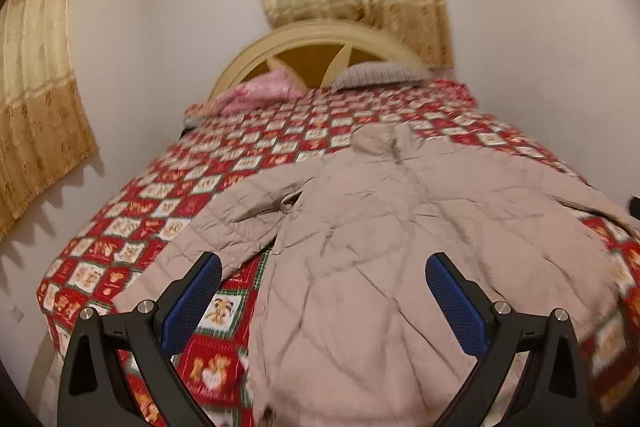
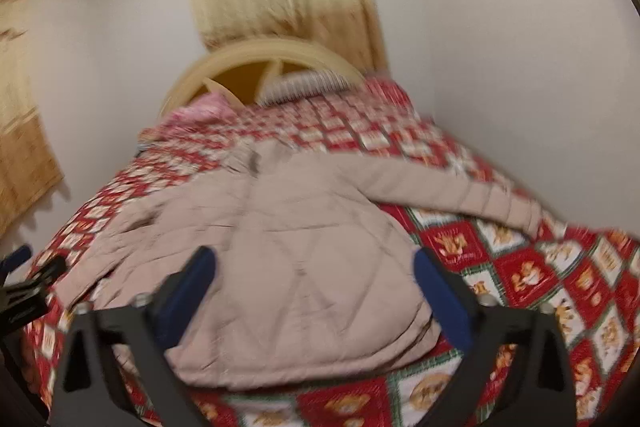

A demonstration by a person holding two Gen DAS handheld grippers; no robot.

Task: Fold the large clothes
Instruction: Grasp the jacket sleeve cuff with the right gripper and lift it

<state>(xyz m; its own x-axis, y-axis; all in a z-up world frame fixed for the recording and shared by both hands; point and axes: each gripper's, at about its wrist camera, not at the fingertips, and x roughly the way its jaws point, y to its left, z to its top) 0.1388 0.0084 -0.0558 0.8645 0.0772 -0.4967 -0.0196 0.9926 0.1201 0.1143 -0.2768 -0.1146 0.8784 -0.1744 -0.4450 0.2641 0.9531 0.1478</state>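
Observation:
A large beige quilted jacket lies spread flat on the bed, its collar toward the headboard and its hem nearest me. One sleeve reaches out to the left. In the right wrist view the jacket shows its other sleeve stretched to the right. My left gripper is open and empty, above the jacket's lower left part. My right gripper is open and empty, above the jacket's lower right hem. The left gripper shows at the left edge of the right wrist view.
The bed carries a red and white patterned quilt. A pink pillow and a grey pillow lie against the rounded cream headboard. Beige curtains hang on white walls close to both sides of the bed.

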